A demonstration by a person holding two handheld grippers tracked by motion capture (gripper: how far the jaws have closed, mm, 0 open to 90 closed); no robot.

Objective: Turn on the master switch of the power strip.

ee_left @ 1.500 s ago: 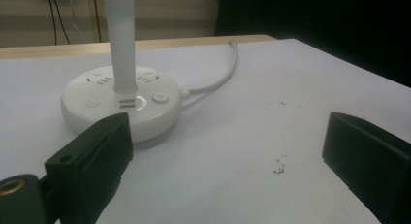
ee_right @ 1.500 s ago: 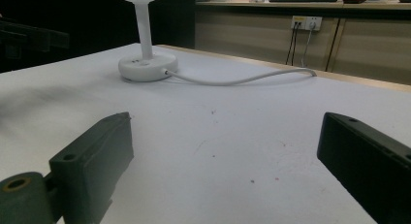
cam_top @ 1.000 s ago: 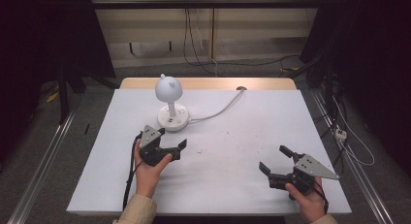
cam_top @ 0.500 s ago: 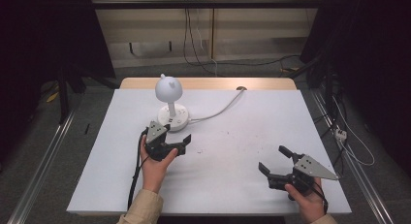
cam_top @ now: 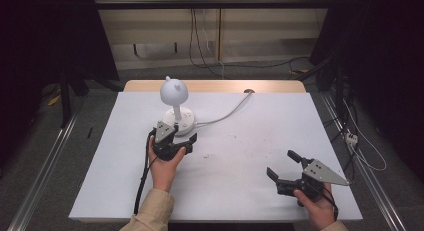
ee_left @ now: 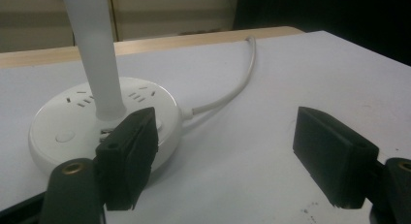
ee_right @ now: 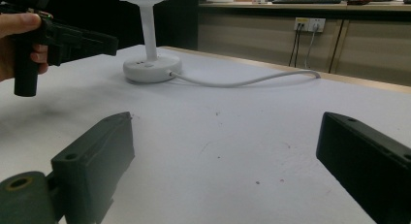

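from above, a white lamp [cam_top: 174,105] stands toward the back left of the table [cam_top: 250,141], its cord [cam_top: 227,112] running to the far edge. the left gripper [cam_top: 181,137] sits just in front of the lamp base, jaws spread and holding nothing. the right gripper [cam_top: 284,167] rests near the front right, well apart, also spread. in the left gripper view, one jaw overlaps the base [ee_left: 58,127]. in the right gripper view, the lamp [ee_right: 151,64] stands far beyond gaping jaws.

We see a smooth, glossy white plastic lamp [cam_top: 175,108], matt black plastic on the left claw [cam_top: 181,135], and a matt, scuffed white counter [cam_top: 250,141].
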